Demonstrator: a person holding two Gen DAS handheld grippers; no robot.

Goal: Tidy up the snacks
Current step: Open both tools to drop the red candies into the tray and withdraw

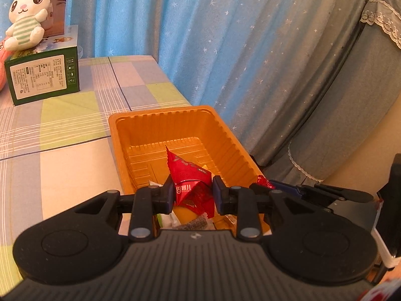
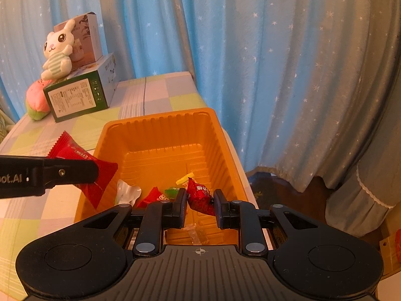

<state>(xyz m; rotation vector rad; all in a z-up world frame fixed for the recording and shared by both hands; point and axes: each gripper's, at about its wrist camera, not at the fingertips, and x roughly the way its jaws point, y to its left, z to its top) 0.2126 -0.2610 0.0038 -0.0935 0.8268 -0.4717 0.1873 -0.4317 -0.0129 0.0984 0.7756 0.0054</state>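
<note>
An orange plastic tray [image 1: 175, 123] stands on the checked tablecloth near the table's right edge; it also shows in the right wrist view [image 2: 160, 130]. My left gripper [image 1: 193, 190] is shut on a large red snack packet [image 1: 190, 175] and holds it over the tray's near-left rim; that packet also shows in the right wrist view [image 2: 75, 150]. My right gripper [image 2: 200, 199] is shut on a small red snack packet [image 2: 200, 195] above the tray's near right. Several small wrapped snacks [image 2: 155, 195] lie on the tray floor.
A green and white box [image 1: 42, 75] with a plush rabbit [image 1: 25, 17] on it stands at the table's far left, with a pink plush [image 2: 37, 97] beside it. Blue starred curtains [image 1: 225, 37] hang behind. The table edge runs just right of the tray.
</note>
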